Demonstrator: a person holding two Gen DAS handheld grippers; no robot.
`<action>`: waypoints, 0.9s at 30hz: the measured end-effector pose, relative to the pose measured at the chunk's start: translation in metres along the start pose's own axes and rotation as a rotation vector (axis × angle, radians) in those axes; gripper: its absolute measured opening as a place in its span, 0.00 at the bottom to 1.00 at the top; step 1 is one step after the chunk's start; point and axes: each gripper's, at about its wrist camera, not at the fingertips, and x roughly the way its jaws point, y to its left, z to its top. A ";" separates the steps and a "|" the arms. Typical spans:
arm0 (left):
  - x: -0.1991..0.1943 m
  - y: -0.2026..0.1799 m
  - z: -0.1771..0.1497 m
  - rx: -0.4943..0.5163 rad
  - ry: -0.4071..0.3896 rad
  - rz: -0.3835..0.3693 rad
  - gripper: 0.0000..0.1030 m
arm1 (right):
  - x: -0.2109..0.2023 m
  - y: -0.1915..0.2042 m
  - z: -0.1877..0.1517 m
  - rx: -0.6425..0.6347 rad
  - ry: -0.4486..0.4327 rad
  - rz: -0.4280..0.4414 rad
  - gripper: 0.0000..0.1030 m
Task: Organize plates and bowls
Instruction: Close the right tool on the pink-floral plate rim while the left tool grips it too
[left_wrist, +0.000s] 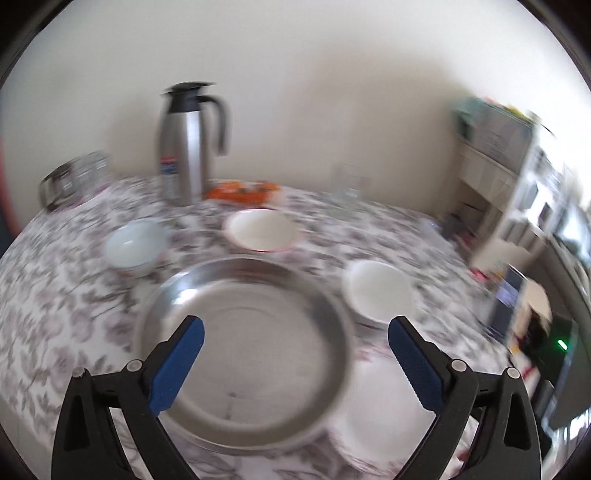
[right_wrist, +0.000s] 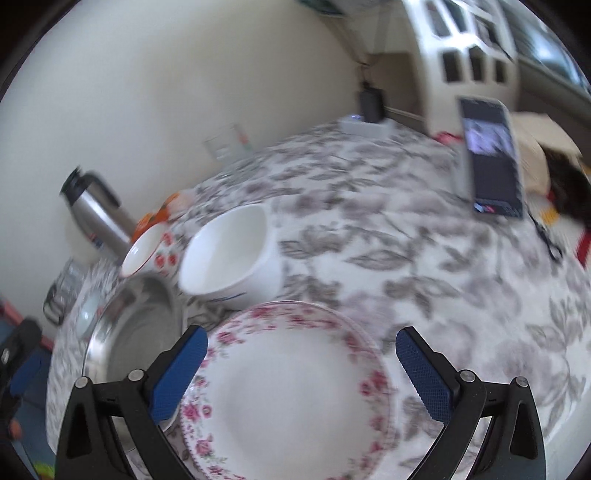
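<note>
Both pairs of jaws gape wide, gripping nothing. I see the left gripper above the steel plate, the right gripper above the floral plate; three bowls sit behind on the desk.

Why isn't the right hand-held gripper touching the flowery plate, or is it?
Apart. The right wrist view shows the right hand-held gripper open, hanging above the flowery plate, pads gripping nothing.
</note>
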 end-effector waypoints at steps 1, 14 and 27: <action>-0.001 -0.011 -0.002 0.027 0.009 -0.022 0.97 | 0.000 -0.006 0.000 0.005 0.004 -0.018 1.00; 0.025 -0.074 -0.047 0.051 0.362 -0.108 0.97 | 0.005 -0.059 -0.006 0.104 0.105 -0.045 1.00; 0.061 -0.041 -0.070 -0.162 0.541 -0.073 0.90 | 0.022 -0.052 -0.014 0.117 0.218 -0.005 0.79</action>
